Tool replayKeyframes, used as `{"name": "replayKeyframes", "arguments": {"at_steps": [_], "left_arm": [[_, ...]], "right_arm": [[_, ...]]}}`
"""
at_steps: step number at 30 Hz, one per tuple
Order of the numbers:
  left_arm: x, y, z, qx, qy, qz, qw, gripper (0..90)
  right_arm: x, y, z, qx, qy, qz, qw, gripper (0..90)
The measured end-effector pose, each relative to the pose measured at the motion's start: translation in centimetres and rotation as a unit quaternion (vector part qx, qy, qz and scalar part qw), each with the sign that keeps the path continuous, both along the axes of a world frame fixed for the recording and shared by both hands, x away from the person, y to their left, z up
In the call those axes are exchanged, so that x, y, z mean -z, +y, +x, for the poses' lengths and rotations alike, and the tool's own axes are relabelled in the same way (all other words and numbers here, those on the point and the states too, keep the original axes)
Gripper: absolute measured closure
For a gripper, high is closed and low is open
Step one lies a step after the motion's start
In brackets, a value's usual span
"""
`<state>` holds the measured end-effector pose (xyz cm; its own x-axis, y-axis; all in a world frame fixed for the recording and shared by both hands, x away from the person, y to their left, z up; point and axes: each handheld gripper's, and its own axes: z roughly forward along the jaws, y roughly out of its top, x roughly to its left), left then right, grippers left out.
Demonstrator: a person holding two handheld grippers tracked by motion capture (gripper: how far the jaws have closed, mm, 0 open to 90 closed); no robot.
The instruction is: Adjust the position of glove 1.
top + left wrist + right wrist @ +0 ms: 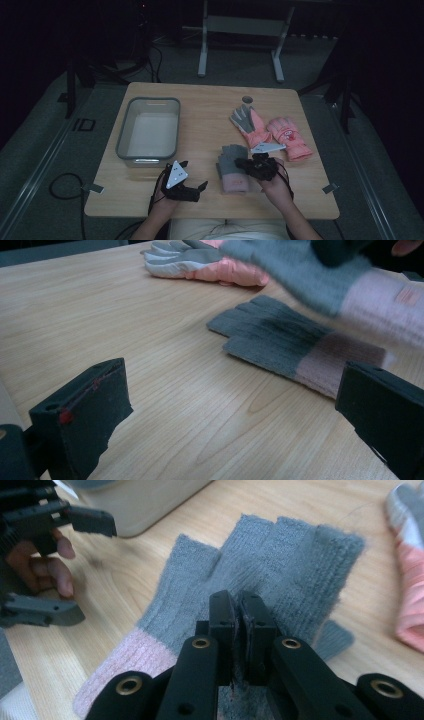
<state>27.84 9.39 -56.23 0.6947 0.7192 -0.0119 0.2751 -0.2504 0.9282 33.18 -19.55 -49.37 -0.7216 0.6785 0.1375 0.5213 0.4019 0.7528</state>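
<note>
Glove (pixel 280 565), grey knit, fingerless, pink cuff

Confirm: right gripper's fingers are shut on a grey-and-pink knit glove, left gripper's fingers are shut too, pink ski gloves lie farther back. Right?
One thing is off: the left gripper is open. The left gripper view shows its fingers standing wide apart over bare table. The rest holds: the right gripper is shut on the knit glove, and the pink ski gloves lie farther back.

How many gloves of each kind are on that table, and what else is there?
Grey-and-pink knit fingerless gloves: 2, one held up, one lying flat
Pink padded ski gloves: 2, one palm up, one beside it
Grey plastic bin: 1
Small round grey object: 1
Total: 6
</note>
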Motion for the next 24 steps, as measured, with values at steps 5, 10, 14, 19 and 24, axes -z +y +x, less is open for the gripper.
{"name": "replayKeyframes", "arguments": {"at_steps": [5,10,14,19,24], "left_arm": [[0.0,-0.1,0.0,-0.001,-0.002,0.004,1.0,0.6],[0.0,-0.3,-0.1,-0.004,-0.004,0.012,0.9999,0.6],[0.0,-0.1,-0.1,-0.011,-0.003,0.005,0.9999,0.6],[0.0,-0.1,0.0,-0.018,-0.003,0.003,0.9998,0.6],[0.0,0.0,0.2,-0.007,0.006,0.001,1.0,0.6]], "right_arm": [[1.2,0.2,0.5,0.0,0.012,-0.008,0.9999,85.6],[2.3,0.3,0.7,0.004,0.025,-0.008,0.9996,85.6],[3.2,0.3,0.9,0.006,0.032,-0.012,0.9994,85.5],[3.8,0.4,1.1,0.008,0.035,-0.018,0.9992,85.3],[4.4,0.4,1.2,0.013,0.031,-0.02,0.9992,84.5]]}}
